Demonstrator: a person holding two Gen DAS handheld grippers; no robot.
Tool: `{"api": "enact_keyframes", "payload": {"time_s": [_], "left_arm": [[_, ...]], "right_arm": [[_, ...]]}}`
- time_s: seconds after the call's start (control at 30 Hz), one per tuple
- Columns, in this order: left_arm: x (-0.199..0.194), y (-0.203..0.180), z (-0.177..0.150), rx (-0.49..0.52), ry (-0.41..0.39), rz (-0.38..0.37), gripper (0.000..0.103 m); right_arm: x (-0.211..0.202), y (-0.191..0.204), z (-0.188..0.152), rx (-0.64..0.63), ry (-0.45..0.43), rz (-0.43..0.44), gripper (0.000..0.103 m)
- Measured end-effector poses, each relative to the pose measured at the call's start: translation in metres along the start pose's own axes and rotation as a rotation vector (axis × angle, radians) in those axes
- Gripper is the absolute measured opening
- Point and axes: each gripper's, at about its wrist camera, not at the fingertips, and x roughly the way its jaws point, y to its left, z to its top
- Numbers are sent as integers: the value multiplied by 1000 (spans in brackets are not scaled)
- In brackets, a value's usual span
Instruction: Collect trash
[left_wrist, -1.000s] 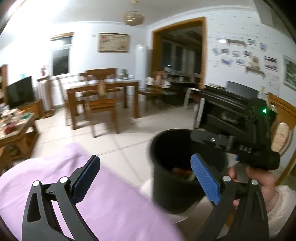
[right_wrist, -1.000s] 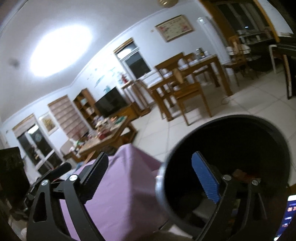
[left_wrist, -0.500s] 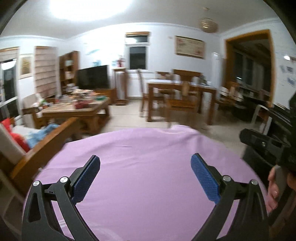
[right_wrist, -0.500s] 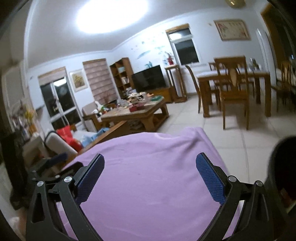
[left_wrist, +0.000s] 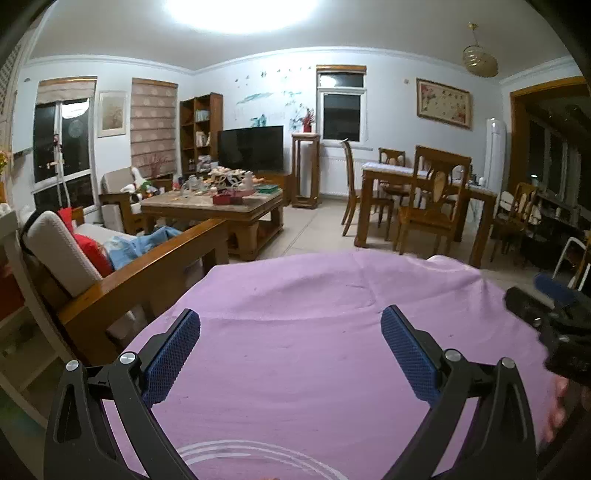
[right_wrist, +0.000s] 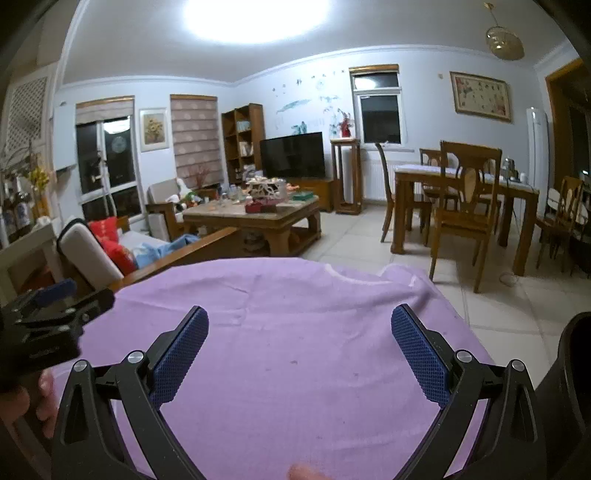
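Closest in, a clear plate (left_wrist: 255, 456) shows only as a curved rim at the bottom edge of the left view, on the purple cloth (left_wrist: 314, 350), and something pinkish (right_wrist: 304, 472) peeks in at the bottom of the right view; whether either holds trash I cannot tell. Above them the left gripper (left_wrist: 291, 354) hangs with its fingers wide apart and nothing between them, and the right gripper (right_wrist: 301, 350), whose fingers have just been opening, stands equally spread and empty. The black bin (right_wrist: 569, 391) sits low at the right edge of the right view, beside the cloth-covered table. Both grippers point across the cloth rather than down at the near edge, so the likeliest slip is closing on fabric and dragging the loose cloth, which would shift the plate. A sweep right could also knock the bin. The two grippers sit close side by side and might collide. Beyond, the sofa (left_wrist: 122, 266) and coffee table (left_wrist: 221, 206) stay clear.
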Motion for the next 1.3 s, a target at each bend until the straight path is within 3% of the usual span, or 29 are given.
{"api": "enact_keyframes", "payload": {"time_s": [0.17, 0.43, 0.8, 1.3], "left_arm": [[1, 2, -1, -4, 16, 59, 98], [-3, 6, -2, -10, 11, 64, 98], [-9, 8, -1, -44, -1, 92, 98], [-9, 8, -2, -48, 2, 90, 98]], "right_arm": [[-4, -12, -3, 22, -17, 13, 98], [-12, -20, 0, 42, -24, 45, 98], [-29, -3, -3, -69, -70, 44, 98], [-30, 0, -8, -71, -65, 46, 98]]}}
